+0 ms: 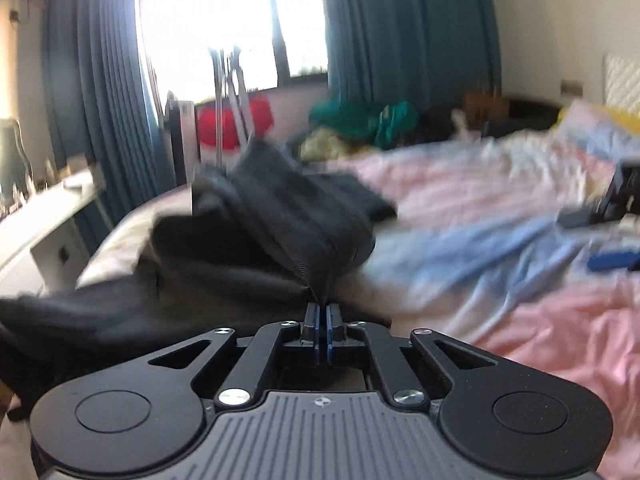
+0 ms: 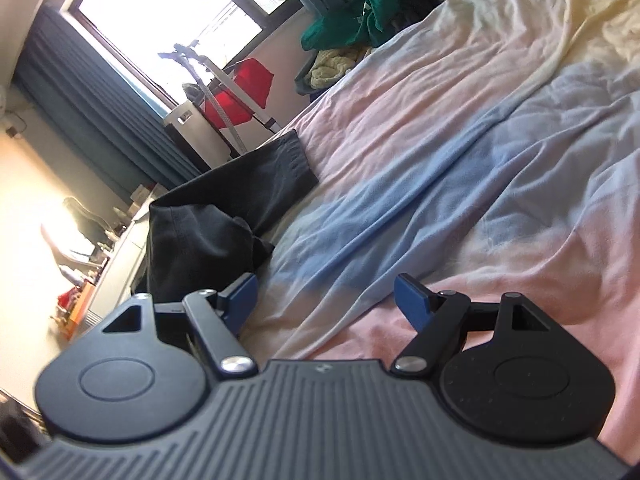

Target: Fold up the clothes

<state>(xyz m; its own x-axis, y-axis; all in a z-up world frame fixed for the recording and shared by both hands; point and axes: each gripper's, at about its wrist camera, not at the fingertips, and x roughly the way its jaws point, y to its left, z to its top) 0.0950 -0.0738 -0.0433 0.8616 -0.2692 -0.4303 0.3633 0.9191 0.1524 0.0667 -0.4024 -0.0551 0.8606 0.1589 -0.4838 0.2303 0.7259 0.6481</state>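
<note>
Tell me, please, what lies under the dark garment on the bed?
The dark garment rests on the pink-and-blue bedding, which shows all around it toward the bed's middle. Whatever is directly beneath its folds is covered and cannot be seen.

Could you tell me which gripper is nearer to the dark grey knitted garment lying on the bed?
Left. The left gripper is shut on a fold of the dark grey knitted garment. The right gripper is open over the pastel bedsheet, with the garment off to its left.

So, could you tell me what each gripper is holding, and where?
Left gripper: dark garment, pinched at a fabric edge. Right gripper: open, nothing held.
</note>
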